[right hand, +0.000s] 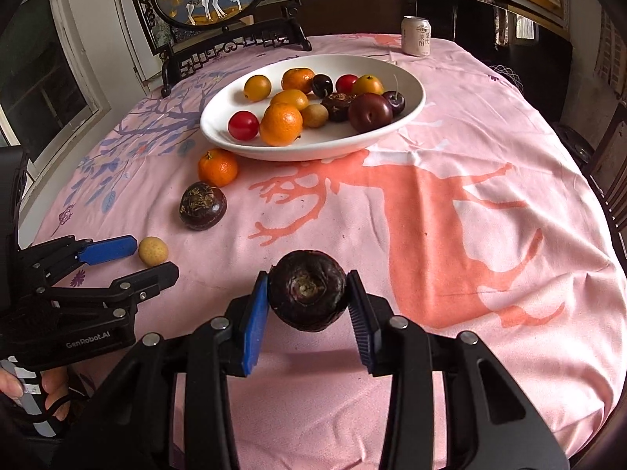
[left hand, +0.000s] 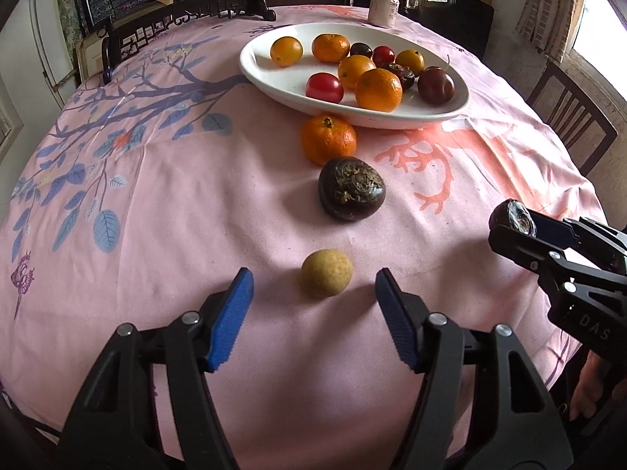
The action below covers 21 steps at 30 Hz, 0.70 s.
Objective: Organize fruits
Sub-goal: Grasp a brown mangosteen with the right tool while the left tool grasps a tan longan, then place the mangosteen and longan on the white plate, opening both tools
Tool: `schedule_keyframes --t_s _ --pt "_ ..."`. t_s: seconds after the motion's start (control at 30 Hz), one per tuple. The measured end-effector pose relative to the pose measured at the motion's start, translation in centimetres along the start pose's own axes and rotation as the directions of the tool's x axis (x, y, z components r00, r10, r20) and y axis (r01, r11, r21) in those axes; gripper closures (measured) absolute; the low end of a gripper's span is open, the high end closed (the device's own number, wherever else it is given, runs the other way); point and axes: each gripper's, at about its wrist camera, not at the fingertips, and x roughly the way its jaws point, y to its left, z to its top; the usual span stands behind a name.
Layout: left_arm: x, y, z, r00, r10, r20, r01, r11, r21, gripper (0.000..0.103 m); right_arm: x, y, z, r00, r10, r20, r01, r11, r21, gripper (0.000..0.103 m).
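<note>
Right claw (right hand: pixel 307 301) grips the dark water chestnut (right hand: pixel 308 290) between its pads.

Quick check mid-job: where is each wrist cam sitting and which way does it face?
Left wrist: on the left gripper, low over the table, facing the plate; its open fingers flank the longan; the right gripper shows at the right edge.
Right wrist: on the right gripper, facing the plate, shut on a water chestnut; the left gripper and a hand show at left.
Shared: plate, longan, loose tangerine, can, both grippers.
</note>
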Motion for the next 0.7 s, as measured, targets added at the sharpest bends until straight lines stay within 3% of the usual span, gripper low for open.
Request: schedule_keyframes --t_s 0.07,0.13,0.7 --pt "-0.1 -0.1 0.0 1.0 0.017 0.011 -0.017 1.0 0.008 0.063 -0.1 0.0 0.0 1.0 0.005 0.0 -0.005 1.0 0.001 0.063" --pt "-0.2 -0.1 0.1 1.0 -0.011 0.011 0.011 1.0 0.008 0.076 -0.1 0.0 0.0 1.0 0.009 0.001 -0.009 1.0 0.005 0.063" --pt "-2.3 0.6 0.5 0.992 -0.118 0.035 0.119 0.993 -0.021 0.077 -0.5 -0.2 0.1 1.0 0.008 0.009 -0.009 1.0 0.017 0.063"
